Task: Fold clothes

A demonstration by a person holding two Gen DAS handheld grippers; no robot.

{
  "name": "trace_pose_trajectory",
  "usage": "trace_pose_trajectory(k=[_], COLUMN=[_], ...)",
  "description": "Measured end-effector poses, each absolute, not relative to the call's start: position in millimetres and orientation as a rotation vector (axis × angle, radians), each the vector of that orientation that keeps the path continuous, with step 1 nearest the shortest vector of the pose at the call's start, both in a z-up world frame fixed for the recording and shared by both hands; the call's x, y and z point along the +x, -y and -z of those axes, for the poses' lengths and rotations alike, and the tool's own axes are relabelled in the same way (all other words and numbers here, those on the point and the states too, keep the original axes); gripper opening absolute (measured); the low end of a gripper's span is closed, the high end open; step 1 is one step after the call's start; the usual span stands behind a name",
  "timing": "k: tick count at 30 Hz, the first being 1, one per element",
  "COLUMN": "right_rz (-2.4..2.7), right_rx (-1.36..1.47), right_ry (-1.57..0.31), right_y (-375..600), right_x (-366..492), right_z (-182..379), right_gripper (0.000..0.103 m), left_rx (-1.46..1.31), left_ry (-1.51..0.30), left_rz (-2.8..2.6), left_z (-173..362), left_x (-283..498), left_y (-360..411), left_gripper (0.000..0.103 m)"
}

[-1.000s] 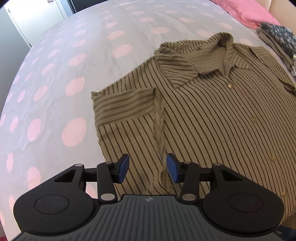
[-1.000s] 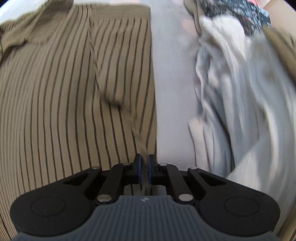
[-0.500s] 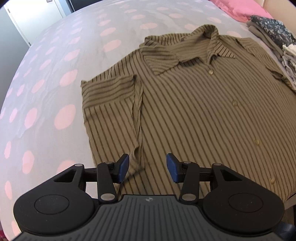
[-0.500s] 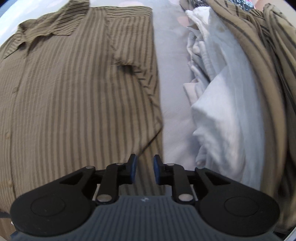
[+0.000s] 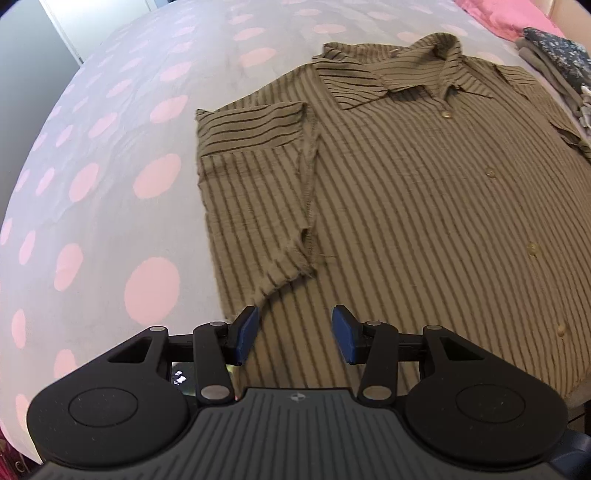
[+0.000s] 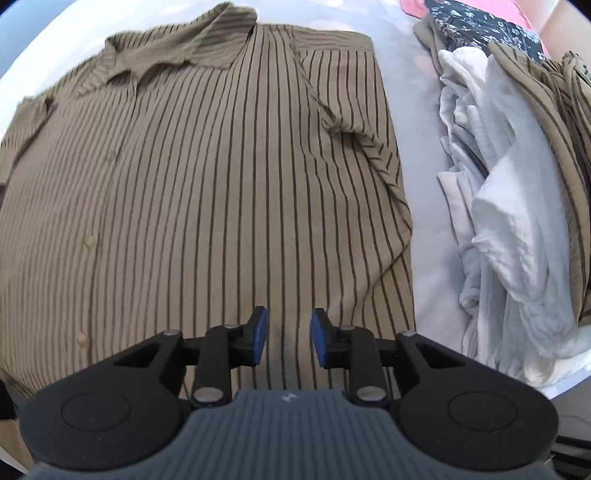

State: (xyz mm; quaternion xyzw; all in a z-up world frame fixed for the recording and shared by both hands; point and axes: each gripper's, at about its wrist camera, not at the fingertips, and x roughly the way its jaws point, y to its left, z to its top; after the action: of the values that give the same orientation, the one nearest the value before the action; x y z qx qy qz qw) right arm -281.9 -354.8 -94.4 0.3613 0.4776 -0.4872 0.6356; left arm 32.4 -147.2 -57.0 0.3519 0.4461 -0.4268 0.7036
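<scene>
Since a second ago both grippers have drawn back toward the near edge of the bed, so the whole shirt [image 5: 406, 221] now shows, and the right gripper [image 6: 286, 332], then closed, has its jaws opening with nothing between them. The left gripper [image 5: 293, 334] holds its jaws apart and empty, above the shirt's lower left part just below the sleeve [image 5: 255, 192], which lies folded in over the body. The shirt lies face up and buttoned in the middle of the bed [image 5: 110, 147], collar toward the far edge, its other sleeve [image 6: 354, 122] also turned in. What could go wrong, I judge, is that a pinch at the hem catches only the top layer, or drags the cloth so the tucked sleeves slide out and the fold goes crooked; the thin fabric looks apt to bunch. At the right edge a loose heap of clothes [image 6: 517, 203] lies close beside the shirt, and a wide sweep could snag it. The bed's cover is pale with pink dots, slightly creased; a pink pillow [image 5: 498, 18] sits at the far right corner, and a white door [image 5: 92, 18] stands beyond the far left edge.
</scene>
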Motion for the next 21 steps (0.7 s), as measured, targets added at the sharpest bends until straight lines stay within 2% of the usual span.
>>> trace_pose_trajectory(k=[7,13,21], right_rz=[1.262,1.348,1.509], right_rx=[0.969,1.089,1.233], right_ry=[-1.106,-1.047,-0.950], right_y=[353.6,329.4,288.4], right_x=[-334.2,-378.6,-416.3], right_z=[104.7,107.2,122.2], right_gripper=[0.030,0.030,0.030], left_rx=[0.747,0.756,0.820], left_ry=[-0.961,-0.929,-0.920], left_rz=[1.068,1.169,1.268], left_z=[40.8,34.3,50.6], left_x=[-2.2,-36.6,-83.3], left_y=[171.2,210.0,256.8], left_gripper=[0.042,0.042,0.042])
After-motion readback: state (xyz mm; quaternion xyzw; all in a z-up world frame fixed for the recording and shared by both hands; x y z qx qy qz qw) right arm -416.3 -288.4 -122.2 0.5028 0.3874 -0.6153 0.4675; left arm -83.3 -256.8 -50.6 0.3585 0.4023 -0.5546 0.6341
